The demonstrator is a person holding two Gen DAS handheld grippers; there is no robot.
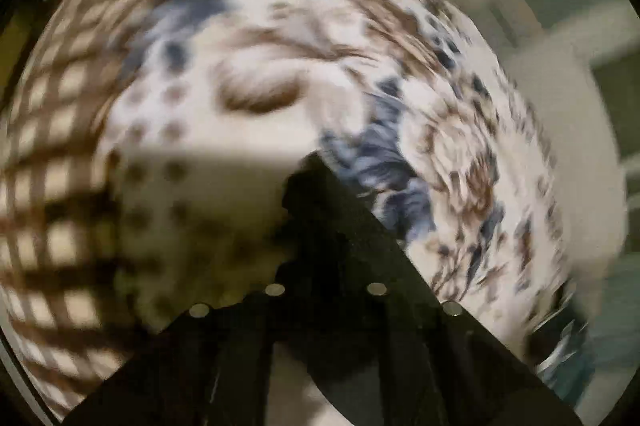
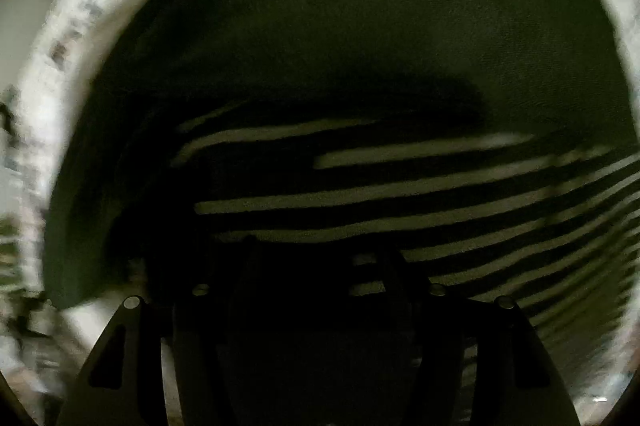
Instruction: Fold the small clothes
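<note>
Blurring patterned bedsheet [image 1: 248, 74], left tongs [image 1: 316, 178] pressed together, right tongs [image 2: 316, 266] spread above dark striped garment [image 2: 360, 38].

Left gripper [image 1: 316, 166], fingers closed together, hangs over a blurred patterned bedsheet [image 1: 248, 38]

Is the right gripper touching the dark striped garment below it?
Cannot tell. In the right wrist view the right gripper hangs over the dark striped garment, but its fingertips vanish in shadow.
</note>
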